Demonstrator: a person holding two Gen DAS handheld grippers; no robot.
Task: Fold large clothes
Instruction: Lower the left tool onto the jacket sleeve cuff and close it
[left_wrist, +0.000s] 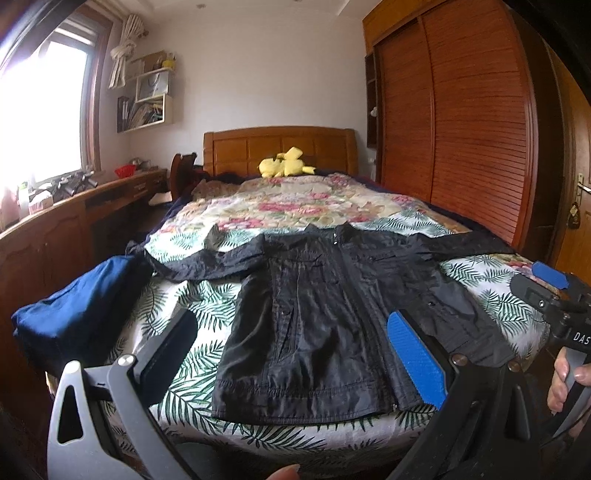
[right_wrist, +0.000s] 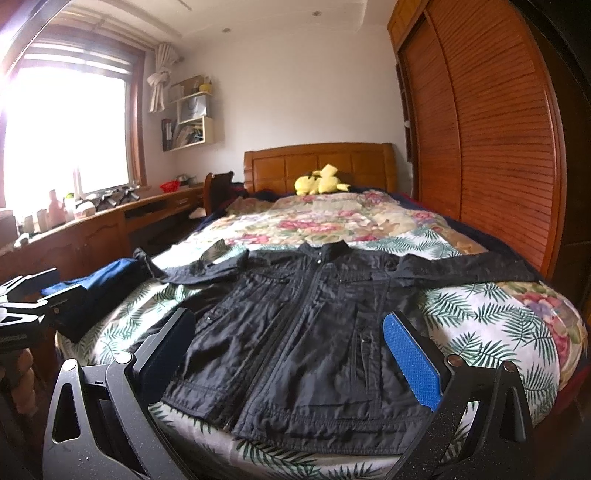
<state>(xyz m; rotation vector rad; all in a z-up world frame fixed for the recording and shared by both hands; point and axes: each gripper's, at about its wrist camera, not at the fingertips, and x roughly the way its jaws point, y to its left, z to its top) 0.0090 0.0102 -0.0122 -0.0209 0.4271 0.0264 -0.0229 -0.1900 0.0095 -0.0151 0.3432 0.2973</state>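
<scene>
A black zip jacket (left_wrist: 317, 325) lies flat and face up on the bed, sleeves spread to both sides, hem toward me. It also shows in the right wrist view (right_wrist: 306, 343). My left gripper (left_wrist: 291, 354) is open and empty, held above the jacket's lower half near the foot of the bed. My right gripper (right_wrist: 291, 350) is open and empty, also held above the jacket's lower half. In the left wrist view the right gripper (left_wrist: 554, 291) shows at the right edge, held in a hand.
The bed (left_wrist: 184, 295) has a palm-leaf sheet and a floral quilt (left_wrist: 295, 203) farther back. A folded blue cloth (left_wrist: 77, 314) lies at the bed's left edge. A yellow plush toy (left_wrist: 284, 166) sits by the headboard. A wooden desk (left_wrist: 74, 218) stands left, a wardrobe (left_wrist: 461, 129) right.
</scene>
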